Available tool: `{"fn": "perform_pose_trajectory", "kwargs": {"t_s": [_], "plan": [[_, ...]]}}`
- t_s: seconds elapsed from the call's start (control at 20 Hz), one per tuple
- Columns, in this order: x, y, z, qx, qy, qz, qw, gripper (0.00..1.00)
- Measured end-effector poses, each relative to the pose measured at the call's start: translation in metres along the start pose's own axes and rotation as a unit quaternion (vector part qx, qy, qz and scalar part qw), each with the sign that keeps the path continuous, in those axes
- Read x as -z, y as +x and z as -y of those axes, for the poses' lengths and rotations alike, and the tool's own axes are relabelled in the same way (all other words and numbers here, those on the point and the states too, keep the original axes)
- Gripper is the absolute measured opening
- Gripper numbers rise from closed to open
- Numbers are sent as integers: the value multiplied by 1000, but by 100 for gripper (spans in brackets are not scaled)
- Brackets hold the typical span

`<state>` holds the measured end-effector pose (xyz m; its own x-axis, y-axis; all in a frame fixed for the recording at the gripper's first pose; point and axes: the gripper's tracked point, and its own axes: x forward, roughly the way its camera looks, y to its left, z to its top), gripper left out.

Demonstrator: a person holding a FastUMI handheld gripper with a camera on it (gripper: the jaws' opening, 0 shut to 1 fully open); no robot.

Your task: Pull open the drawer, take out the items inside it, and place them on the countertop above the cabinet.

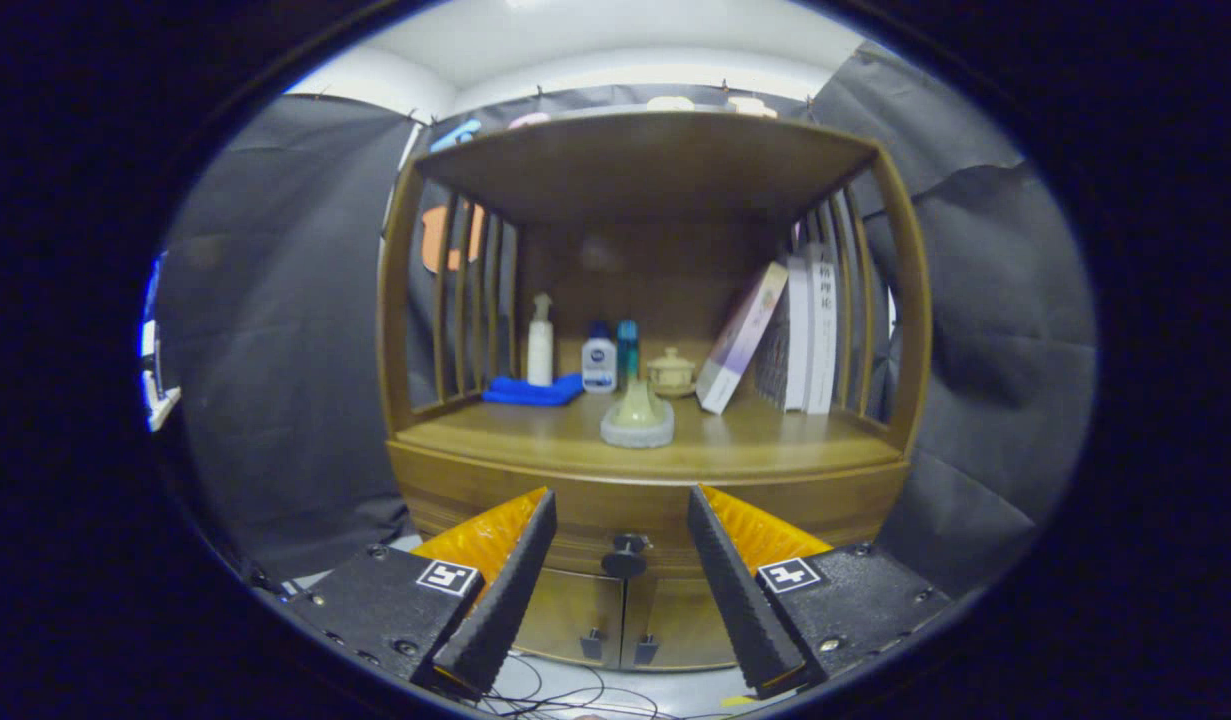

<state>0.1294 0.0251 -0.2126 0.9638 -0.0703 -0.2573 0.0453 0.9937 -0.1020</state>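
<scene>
A wooden cabinet (647, 470) stands straight ahead with a closed drawer (615, 520) under its countertop (775, 445). A dark round knob (626, 555) sits at the drawer's middle. My gripper (621, 502) is open, with nothing between its fingers; the knob shows in the gap between the fingertips, some way beyond them. The drawer's contents are hidden.
On the countertop rest a blue cloth (532, 390), a white pump bottle (541, 342), two small bottles (609, 358), a lidded pot (670, 372), a pale stone ornament (637, 415) and leaning books (785, 335). Two small doors (615, 615) lie below the drawer. Cables (565, 695) lie on the floor.
</scene>
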Motion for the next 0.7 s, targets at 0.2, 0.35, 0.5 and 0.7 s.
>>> {"fn": "perform_pose_trajectory", "kwargs": {"t_s": [0.2,0.35,0.5,0.7], "plan": [[-50,-73,0,-45,0,25,999,88],[-84,-119,6,-68,2,44,997,87],[-107,-160,14,-84,0,59,995,88],[-125,-196,31,-83,0,82,993,96]]}}
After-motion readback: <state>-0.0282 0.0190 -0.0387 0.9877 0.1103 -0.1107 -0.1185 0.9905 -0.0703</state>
